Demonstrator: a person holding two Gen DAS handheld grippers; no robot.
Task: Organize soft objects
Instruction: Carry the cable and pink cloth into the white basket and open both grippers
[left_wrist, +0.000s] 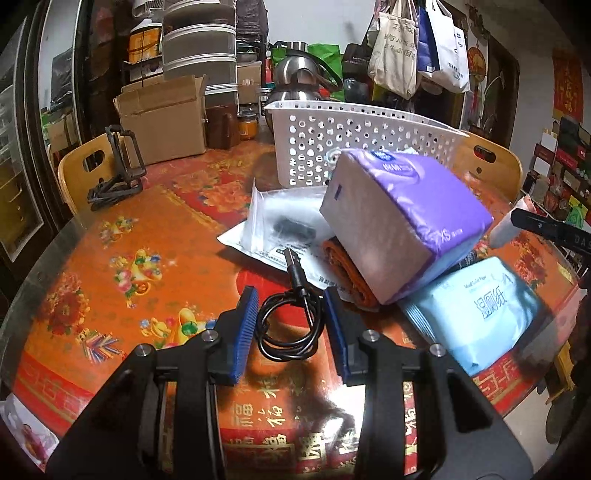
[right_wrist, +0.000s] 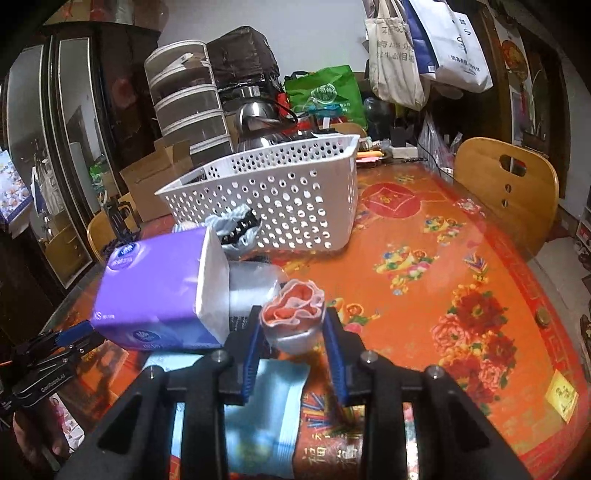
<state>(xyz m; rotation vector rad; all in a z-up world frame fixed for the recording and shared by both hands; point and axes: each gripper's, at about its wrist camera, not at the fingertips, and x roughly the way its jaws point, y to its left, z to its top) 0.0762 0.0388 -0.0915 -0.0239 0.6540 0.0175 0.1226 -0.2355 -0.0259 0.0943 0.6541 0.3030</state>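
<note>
A white perforated basket (left_wrist: 354, 136) stands at the back of the table, also in the right wrist view (right_wrist: 280, 195). A purple tissue pack (left_wrist: 402, 221) leans on an orange rolled towel (left_wrist: 347, 269) and a light blue wet-wipe pack (left_wrist: 484, 310). My left gripper (left_wrist: 291, 306) is open, its fingers either side of a coiled black cable (left_wrist: 288, 325). My right gripper (right_wrist: 291, 332) is shut on a rolled pink and grey cloth (right_wrist: 295, 317), beside the purple pack (right_wrist: 162, 288) and above the blue pack (right_wrist: 266, 413).
A clear plastic bag with a dark item (left_wrist: 284, 221) lies before the basket. A grey cloth bundle (right_wrist: 236, 229) rests against the basket. A cardboard box (left_wrist: 162, 118), a kettle (left_wrist: 299, 81) and wooden chairs (right_wrist: 509, 184) ring the orange patterned table (left_wrist: 122, 229).
</note>
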